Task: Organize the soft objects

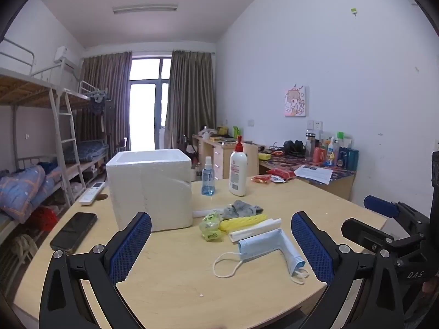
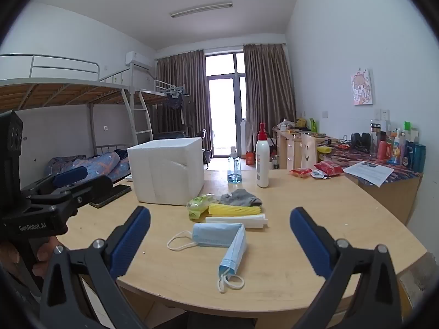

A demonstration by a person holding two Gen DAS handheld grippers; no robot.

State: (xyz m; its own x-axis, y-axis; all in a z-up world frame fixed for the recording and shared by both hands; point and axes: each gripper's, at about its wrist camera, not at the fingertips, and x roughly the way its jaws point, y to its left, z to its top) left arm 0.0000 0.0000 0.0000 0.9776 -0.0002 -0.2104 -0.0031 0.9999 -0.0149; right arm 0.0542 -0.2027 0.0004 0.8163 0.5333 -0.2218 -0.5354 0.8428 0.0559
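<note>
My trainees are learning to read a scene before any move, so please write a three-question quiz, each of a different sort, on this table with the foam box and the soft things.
1. True or false: the blue face mask lies inside the white foam box.
2. Which soft thing lies nearest the grippers? A) grey sock B) blue face mask C) yellow cloth
3. Fill in: both the left gripper and the right gripper have their jaws ____ and hold nothing.

Key:
1. False: it lies on the table, in front of the box.
2. B
3. open
</note>
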